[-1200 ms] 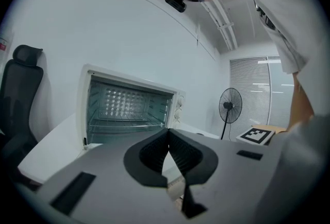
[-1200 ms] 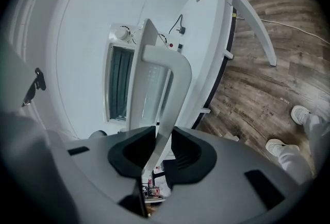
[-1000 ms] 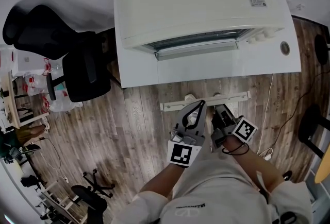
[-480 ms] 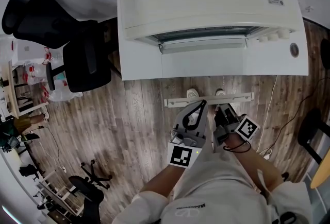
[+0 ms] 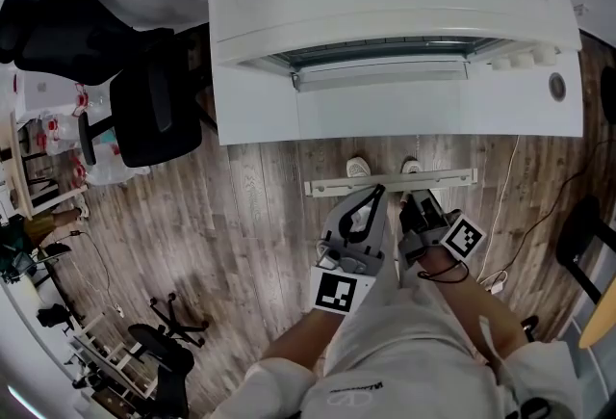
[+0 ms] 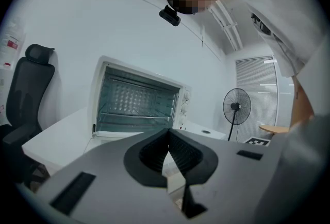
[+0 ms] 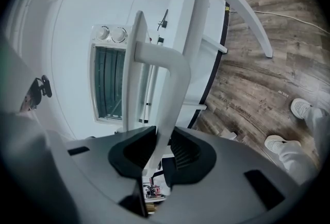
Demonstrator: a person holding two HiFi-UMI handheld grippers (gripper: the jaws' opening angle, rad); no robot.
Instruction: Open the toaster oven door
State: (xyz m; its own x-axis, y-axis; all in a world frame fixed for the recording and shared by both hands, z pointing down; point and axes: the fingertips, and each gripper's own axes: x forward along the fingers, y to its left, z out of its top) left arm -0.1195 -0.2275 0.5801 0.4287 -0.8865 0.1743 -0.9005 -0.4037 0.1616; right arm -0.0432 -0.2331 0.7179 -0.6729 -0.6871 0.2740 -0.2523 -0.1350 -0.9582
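The white toaster oven (image 5: 385, 3) stands on a white table (image 5: 250, 118), its cavity showing in the left gripper view (image 6: 136, 102). Its glass door hangs open toward me, the floor showing through it. The white bar handle (image 5: 337, 186) runs along the door's near edge. My right gripper (image 5: 409, 200) holds that handle; in the right gripper view the handle (image 7: 170, 71) passes between the pads and the jaws (image 7: 160, 140) are closing on it. My left gripper (image 5: 373, 193) is shut and empty, its tips just below the handle, beside the right one (image 6: 169, 133).
A black office chair (image 5: 144, 109) stands left of the table. The person's white shoes (image 5: 358, 167) are on the wood floor under the door. A white cable (image 5: 505, 215) trails at the right. A standing fan (image 6: 236, 107) is beyond the table.
The head view has shifted a little, so the oven looms larger. Handle and both grippers stay almost where they were, the handle a touch lower in the picture.
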